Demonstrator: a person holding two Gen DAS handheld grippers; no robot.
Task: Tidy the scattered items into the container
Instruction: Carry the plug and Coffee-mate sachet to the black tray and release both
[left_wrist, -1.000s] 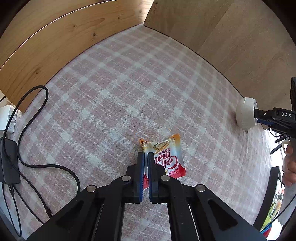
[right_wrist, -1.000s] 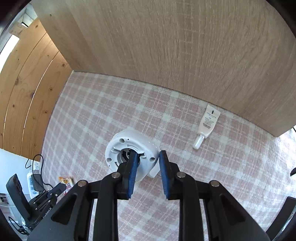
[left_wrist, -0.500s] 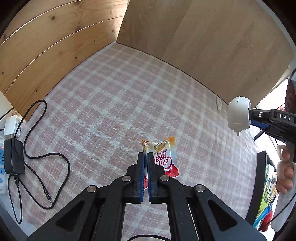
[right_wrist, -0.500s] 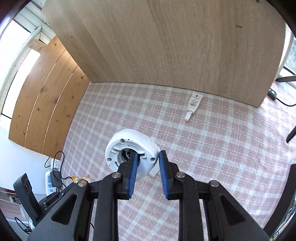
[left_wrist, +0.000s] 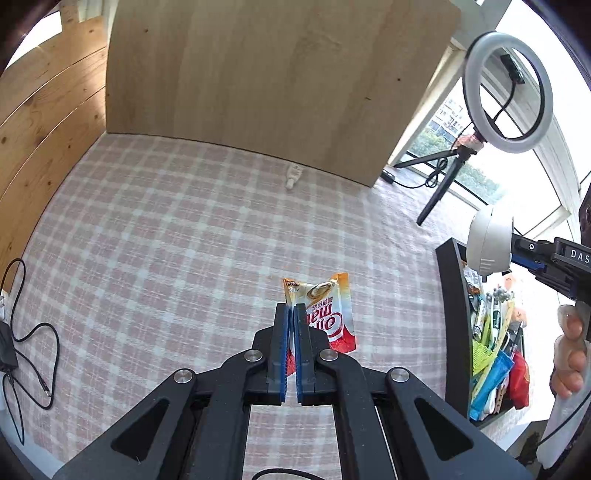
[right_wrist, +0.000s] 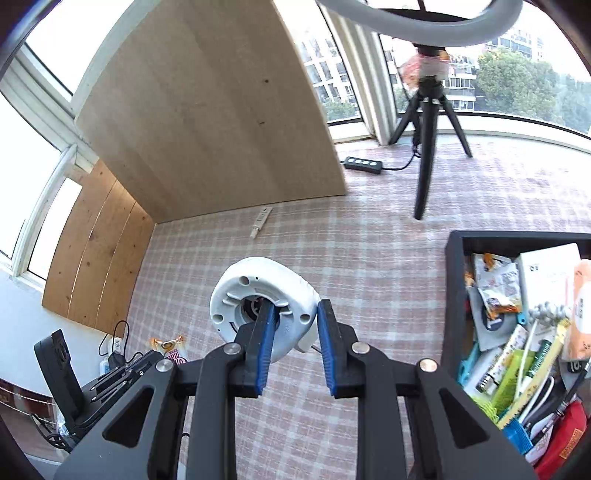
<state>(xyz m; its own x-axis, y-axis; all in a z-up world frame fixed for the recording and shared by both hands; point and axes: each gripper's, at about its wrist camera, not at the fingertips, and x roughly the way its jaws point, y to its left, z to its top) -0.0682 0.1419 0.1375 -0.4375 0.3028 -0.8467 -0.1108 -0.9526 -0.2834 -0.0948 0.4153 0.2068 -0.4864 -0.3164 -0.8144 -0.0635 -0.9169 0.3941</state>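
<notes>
My left gripper (left_wrist: 292, 314) is shut on an orange and red snack sachet (left_wrist: 325, 306) and holds it above the pink checked cloth (left_wrist: 184, 240). My right gripper (right_wrist: 295, 314) is shut on a round white plastic device (right_wrist: 258, 291), held in the air; it also shows in the left wrist view (left_wrist: 487, 243) just over the container's near rim. The black container (right_wrist: 452, 295) stands at the right, full of packets, pens and a comb; it also shows in the left wrist view (left_wrist: 452, 314). A small white tube (right_wrist: 261, 221) lies by the board's foot, also in the left wrist view (left_wrist: 293, 176).
An upright wooden board (left_wrist: 258, 74) closes the back and wooden planks (left_wrist: 44, 122) the left. A ring light on a black tripod (right_wrist: 428, 122) stands at the back right beside a power strip (right_wrist: 364, 164). A black cable and adapter (left_wrist: 29, 350) lie at the left edge.
Both grippers have risen and swung right with their loads. The container, tripod and window have come into view. The white device now hangs near the container.
</notes>
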